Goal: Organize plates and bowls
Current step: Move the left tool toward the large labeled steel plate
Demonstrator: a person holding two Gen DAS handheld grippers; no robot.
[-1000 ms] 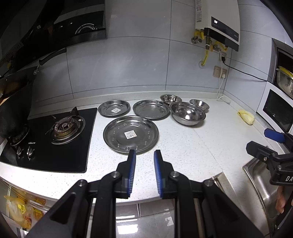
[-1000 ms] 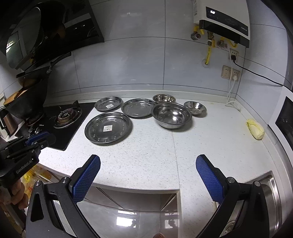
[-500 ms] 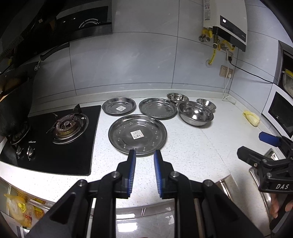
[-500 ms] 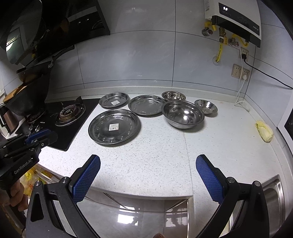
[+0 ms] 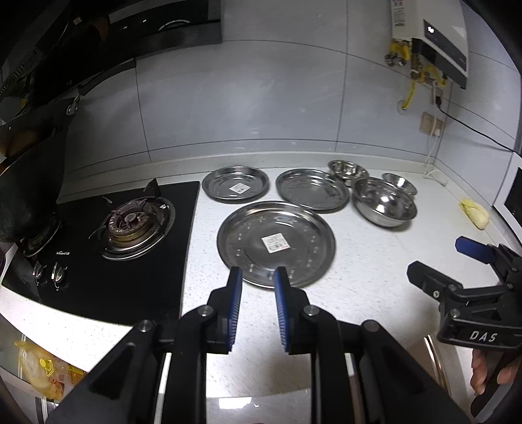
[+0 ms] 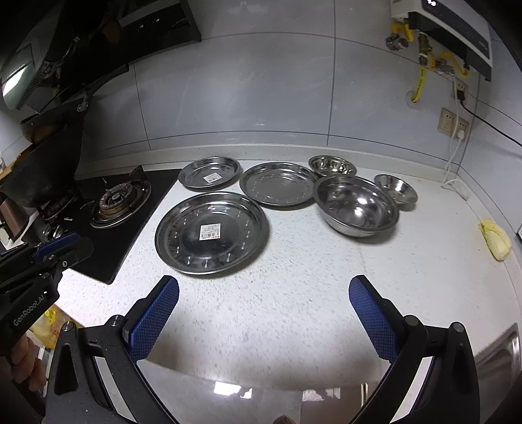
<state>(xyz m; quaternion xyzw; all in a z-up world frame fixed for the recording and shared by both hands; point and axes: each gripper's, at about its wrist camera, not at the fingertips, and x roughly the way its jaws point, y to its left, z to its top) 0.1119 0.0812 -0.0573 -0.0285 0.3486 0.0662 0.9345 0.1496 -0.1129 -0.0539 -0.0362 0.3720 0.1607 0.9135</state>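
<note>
Left wrist view: the large plate lies on the white counter beside the stove, two smaller plates and three bowls behind it. The left gripper hovers at its near rim, fingers slightly apart, empty. The right gripper is spread wide, empty.

The water heater is cut off by the top edge in the right wrist view. The labels on the large plate are too small to read (barcode-like print only). The sink shows only a corner at the right edge.
</note>
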